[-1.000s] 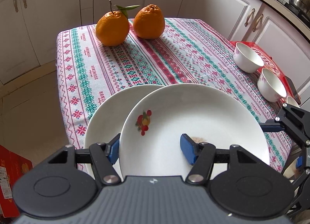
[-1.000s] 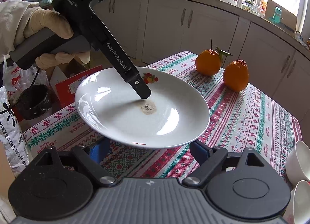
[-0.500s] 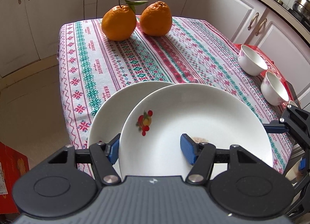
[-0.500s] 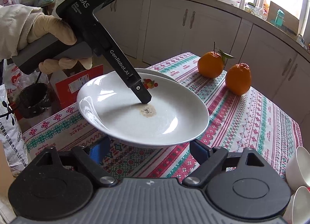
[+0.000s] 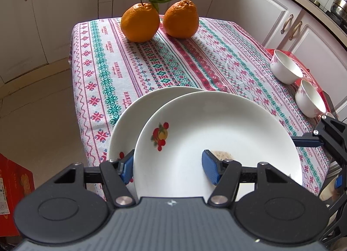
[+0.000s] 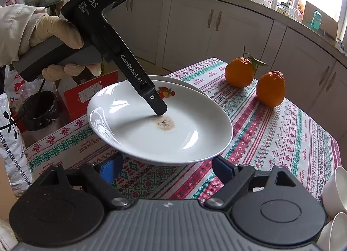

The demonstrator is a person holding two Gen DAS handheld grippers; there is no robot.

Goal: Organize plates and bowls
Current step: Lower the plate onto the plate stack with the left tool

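A white plate (image 5: 216, 131) with a fruit print and a brown stain (image 6: 166, 123) at its middle hangs tilted above the table. My left gripper (image 5: 168, 168) is shut on its near rim, one blue pad (image 5: 210, 169) inside the dish and the other under the edge. A gloved hand (image 6: 54, 33) holds that gripper. A second white plate (image 5: 134, 120) lies on the tablecloth, partly under the lifted one. My right gripper (image 6: 167, 168) stands open just short of the plate's edge, holding nothing.
Two oranges (image 5: 139, 23) (image 5: 181, 18) sit at the far end of the patterned tablecloth (image 5: 173, 66). Two white bowls (image 5: 286, 69) (image 5: 311, 101) rest on a red tray (image 5: 303, 57) at the right edge. A red box (image 5: 13, 185) and bags stand on the floor.
The held plate has drifted slightly toward the oranges, still over the lower plate. The right gripper has stayed in place.
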